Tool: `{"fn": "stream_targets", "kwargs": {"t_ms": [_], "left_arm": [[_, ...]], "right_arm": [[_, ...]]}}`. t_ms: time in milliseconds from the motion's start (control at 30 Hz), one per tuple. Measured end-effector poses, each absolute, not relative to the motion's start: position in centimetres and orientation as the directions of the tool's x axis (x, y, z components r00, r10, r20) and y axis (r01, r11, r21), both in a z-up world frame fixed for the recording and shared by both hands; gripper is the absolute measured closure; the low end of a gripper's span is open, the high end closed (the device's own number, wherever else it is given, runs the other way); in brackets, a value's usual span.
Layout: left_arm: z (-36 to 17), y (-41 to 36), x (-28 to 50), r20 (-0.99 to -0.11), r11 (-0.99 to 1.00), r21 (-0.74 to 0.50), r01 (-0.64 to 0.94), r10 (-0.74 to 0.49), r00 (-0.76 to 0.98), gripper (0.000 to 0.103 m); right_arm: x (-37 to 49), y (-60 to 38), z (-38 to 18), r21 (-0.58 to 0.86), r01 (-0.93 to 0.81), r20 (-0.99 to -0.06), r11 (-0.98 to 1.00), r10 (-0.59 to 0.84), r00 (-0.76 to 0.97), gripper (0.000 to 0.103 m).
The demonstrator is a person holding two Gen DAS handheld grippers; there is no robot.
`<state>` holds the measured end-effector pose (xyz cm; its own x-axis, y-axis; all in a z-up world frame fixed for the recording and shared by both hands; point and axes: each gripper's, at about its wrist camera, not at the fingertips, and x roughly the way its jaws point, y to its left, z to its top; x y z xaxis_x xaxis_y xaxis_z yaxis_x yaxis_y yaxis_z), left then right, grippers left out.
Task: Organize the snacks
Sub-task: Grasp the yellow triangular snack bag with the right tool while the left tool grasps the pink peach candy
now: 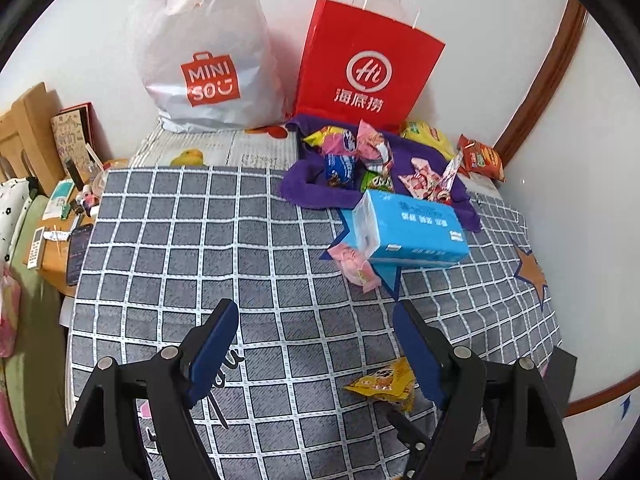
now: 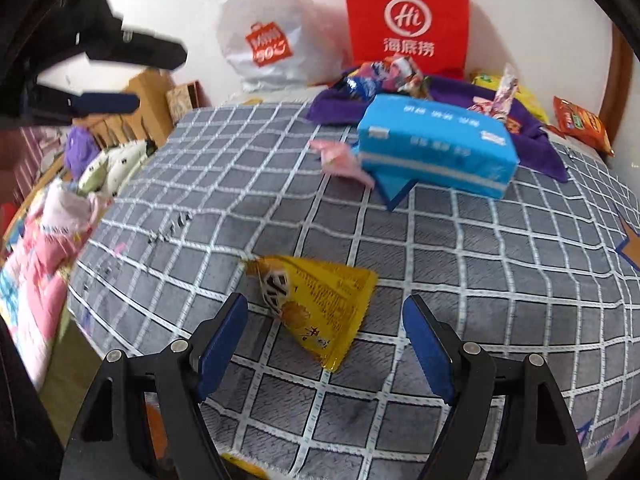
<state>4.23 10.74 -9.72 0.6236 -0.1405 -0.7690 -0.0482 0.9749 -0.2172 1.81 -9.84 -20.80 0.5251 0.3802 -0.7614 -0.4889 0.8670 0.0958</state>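
Observation:
A yellow snack packet [image 2: 320, 304] lies flat on the grey checked bedspread [image 2: 480, 260]. My right gripper [image 2: 326, 304] hangs open just over it, a blue pad on either side and neither touching. In the left wrist view the same yellow packet [image 1: 384, 384] sits by the right finger of my left gripper [image 1: 316, 312], which is open and holds nothing. Further back, several snack packets [image 1: 372, 152] are heaped on a purple cloth [image 1: 304, 192]. A pink packet [image 1: 356, 264] is partly under a blue tissue pack [image 1: 412, 232]. My left gripper [image 2: 156, 80] also shows blurred at the right wrist view's upper left.
A red paper bag [image 1: 368, 64] and a white plastic bag [image 1: 208, 60] stand against the wall behind the cloth. An orange-red snack bag [image 1: 480, 156] lies by the wooden trim. A bedside table [image 1: 52, 264] with a phone and small items lies left of the bed.

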Motion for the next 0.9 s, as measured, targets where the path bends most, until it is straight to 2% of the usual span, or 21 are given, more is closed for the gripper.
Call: {"fn": "stream_targets", "kwargs": {"t_ms": [133,367,467,567,600,767,900], "left_arm": [[-11.4,10.9,5.5,-0.797,0.975,-0.216,-0.054,-0.144,0.586,0.025],[-13.2,11.5,7.8,-0.821,0.971,-0.227,-0.075,-0.149,0.551,0.025],[-13.8,11.3,8.7,-0.829,0.972,-0.225,-0.073,-0.152,0.538,0.025],[-14.7,10.5,9.9,-0.838,0.974,-0.218,-0.06,-0.155,0.523,0.025],[-15.0,10.1,10.3,-0.841,0.974,-0.218,-0.056,-0.159,0.517,0.025],[-16.8,7.7,12.8,-0.856,0.97,-0.243,-0.017,-0.206,0.475,0.025],[-18.0,5.4,14.9,-0.868,0.974,-0.228,0.009,-0.208,0.451,0.025]], "right_arm": [[2.4,-9.1,-22.6,0.063,-0.482,-0.777,0.874,0.346,0.526,0.023],[4.4,-8.3,-23.1,0.035,-0.486,-0.752,0.873,0.344,0.563,0.024],[5.6,-8.2,-23.8,0.039,-0.475,-0.767,0.879,0.33,0.549,0.037],[6.3,-8.9,-23.6,0.047,-0.452,-0.747,0.891,0.332,0.576,0.041],[6.7,-9.2,-23.5,0.056,-0.449,-0.743,0.892,0.338,0.578,0.049],[8.1,-12.0,-22.5,0.105,-0.405,-0.728,0.908,0.348,0.591,0.056],[9.4,-15.1,-21.7,0.065,-0.319,-0.713,0.945,0.268,0.648,0.057]]}}
